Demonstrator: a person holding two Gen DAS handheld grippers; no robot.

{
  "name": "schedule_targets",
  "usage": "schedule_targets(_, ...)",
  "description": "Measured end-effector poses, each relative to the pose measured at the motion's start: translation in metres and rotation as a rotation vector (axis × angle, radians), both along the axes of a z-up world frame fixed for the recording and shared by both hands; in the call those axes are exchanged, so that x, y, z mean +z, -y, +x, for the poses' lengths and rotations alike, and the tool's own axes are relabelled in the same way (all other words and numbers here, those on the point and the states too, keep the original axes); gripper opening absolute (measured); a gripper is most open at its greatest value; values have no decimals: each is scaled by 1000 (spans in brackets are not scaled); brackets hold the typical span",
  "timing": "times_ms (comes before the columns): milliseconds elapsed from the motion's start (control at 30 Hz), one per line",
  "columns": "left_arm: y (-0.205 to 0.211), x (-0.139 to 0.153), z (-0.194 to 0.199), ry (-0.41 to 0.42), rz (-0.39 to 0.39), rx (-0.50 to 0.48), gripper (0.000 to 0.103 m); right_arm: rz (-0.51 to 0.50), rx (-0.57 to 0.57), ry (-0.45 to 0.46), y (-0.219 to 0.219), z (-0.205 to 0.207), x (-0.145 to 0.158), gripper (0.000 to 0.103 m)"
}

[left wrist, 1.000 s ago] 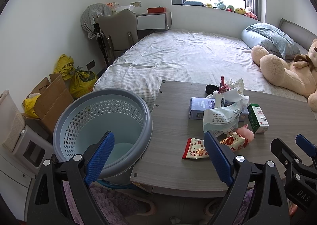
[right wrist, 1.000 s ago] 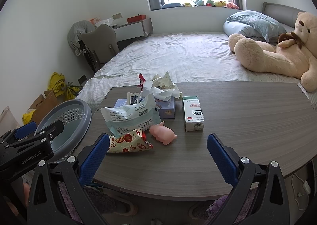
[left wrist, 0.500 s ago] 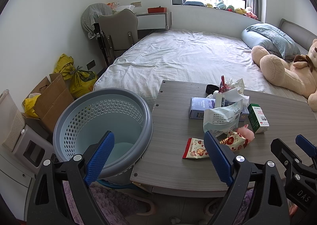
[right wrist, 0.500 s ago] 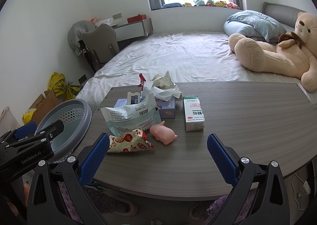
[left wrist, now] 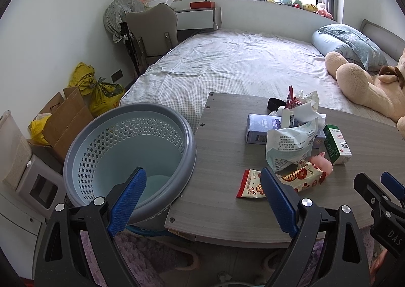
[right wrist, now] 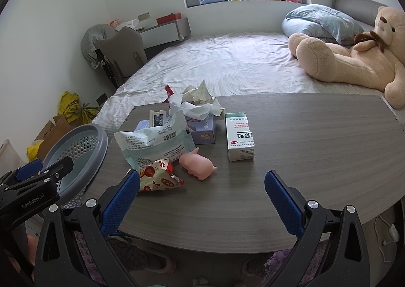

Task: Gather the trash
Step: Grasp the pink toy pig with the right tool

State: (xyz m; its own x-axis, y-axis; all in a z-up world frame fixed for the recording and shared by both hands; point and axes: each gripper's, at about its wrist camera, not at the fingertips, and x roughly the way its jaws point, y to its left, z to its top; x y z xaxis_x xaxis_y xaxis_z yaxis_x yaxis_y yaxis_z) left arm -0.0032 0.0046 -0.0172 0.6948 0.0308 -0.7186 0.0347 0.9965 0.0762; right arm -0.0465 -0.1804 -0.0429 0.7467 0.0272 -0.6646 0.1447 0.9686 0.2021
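Observation:
On the grey wooden table lies a pile of trash: a red-and-cream snack wrapper, a white-and-teal plastic pouch, crumpled tissue, a green-and-white medicine box, a purple box and a pink toy pig. A grey perforated basket stands at the table's left edge. My left gripper is open and empty, over the basket's rim and the table corner. My right gripper is open and empty, above the table's near edge in front of the pile.
A bed with a large teddy bear lies behind the table. A chair, yellow bags and a cardboard box stand along the left wall. A purple rug lies under the table's near edge.

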Motion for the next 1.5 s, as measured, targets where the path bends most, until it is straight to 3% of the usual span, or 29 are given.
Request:
schedule_targets(433,9,-31,21,-82,29,-1,87,-12,13,-103,18,34,-43,95)
schedule_targets(600,10,-36,27,-97,38,-2,87,-29,39,-128,12,48,-51,79)
schedule_targets(1133,10,-40,35,-115,28,-9,87,-52,131,-154,-8,76,-57,67)
schedule_targets(1233,11,-39,34,-115,19,-16,87,-51,141,-154,-11,79,-58,62)
schedule_targets(1500,15,-37,31,-112,9,-44,87,-27,174,-152,-13,82,-57,33)
